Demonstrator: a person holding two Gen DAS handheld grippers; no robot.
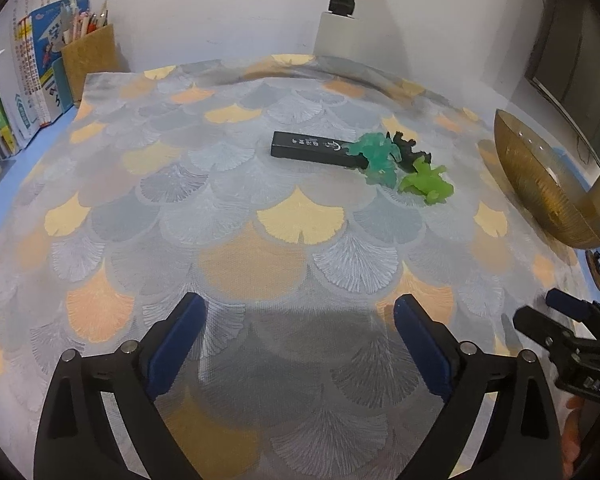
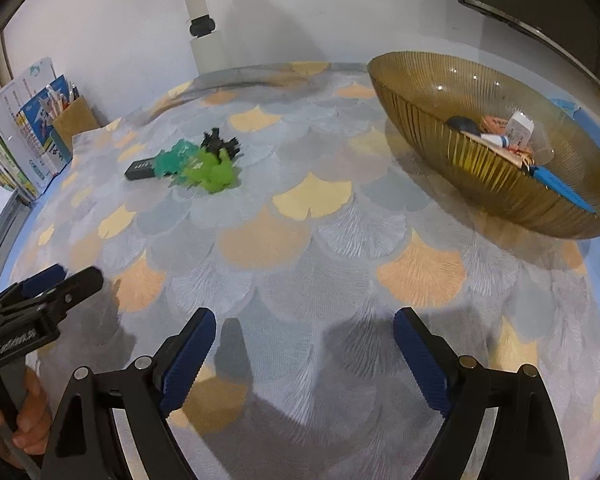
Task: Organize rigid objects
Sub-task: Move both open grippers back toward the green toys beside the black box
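A black flat box (image 1: 308, 149) lies on the patterned cloth, with a teal toy figure (image 1: 376, 154), a black toy figure (image 1: 408, 148) and a lime green toy figure (image 1: 428, 182) clustered at its right end. The same cluster shows in the right wrist view: the box (image 2: 139, 169), teal figure (image 2: 174, 162), black figure (image 2: 220, 144) and green figure (image 2: 214, 174). An amber ribbed glass bowl (image 2: 492, 184) holds several small items; it also shows in the left wrist view (image 1: 540, 188). My left gripper (image 1: 300, 344) is open and empty, well short of the toys. My right gripper (image 2: 304, 354) is open and empty.
Books (image 1: 16, 80) and a cork pen holder (image 1: 88, 56) stand at the far left by the white wall. A dark screen (image 1: 572, 60) stands behind the bowl. The right gripper appears at the left view's right edge (image 1: 572, 332); the left gripper at the right view's left edge (image 2: 40, 292).
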